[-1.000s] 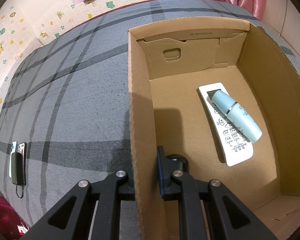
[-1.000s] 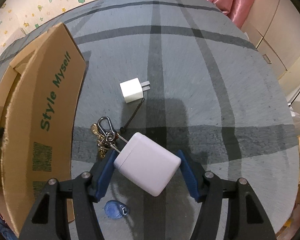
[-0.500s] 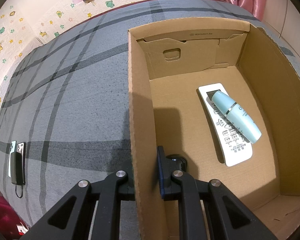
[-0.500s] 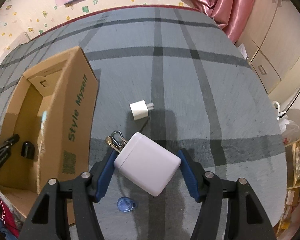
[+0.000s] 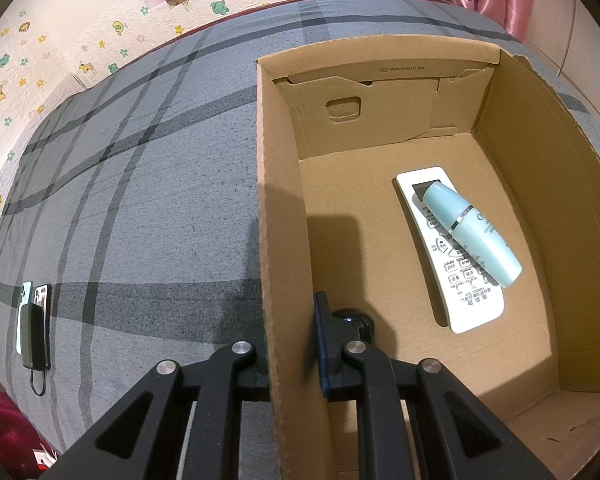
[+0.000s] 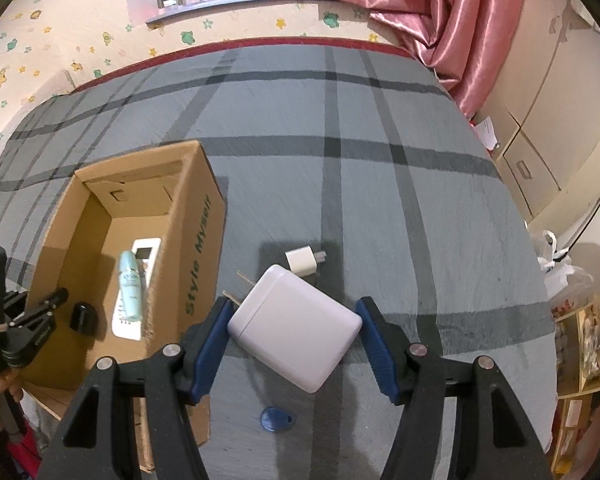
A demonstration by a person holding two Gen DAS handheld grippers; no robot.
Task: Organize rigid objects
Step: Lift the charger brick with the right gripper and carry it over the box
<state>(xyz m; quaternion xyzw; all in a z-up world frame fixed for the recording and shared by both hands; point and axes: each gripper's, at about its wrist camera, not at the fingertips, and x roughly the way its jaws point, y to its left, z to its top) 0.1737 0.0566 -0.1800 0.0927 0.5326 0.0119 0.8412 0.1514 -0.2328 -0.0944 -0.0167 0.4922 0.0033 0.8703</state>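
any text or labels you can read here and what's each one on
"Style Myself": green print on the outer side of the cardboard box.
"W29.5x22x11.5": roughly, small print on the box's inner flap.
Remote control: button labels and bottom print too small to read.
Teal bottle: lettering cut off, unreadable.

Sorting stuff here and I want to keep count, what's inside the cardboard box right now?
Inside the cardboard box: a white remote, a pale blue bottle lying on top of it, and a small black object near the left wall. The remote's middle buttons are covered by the bottle.
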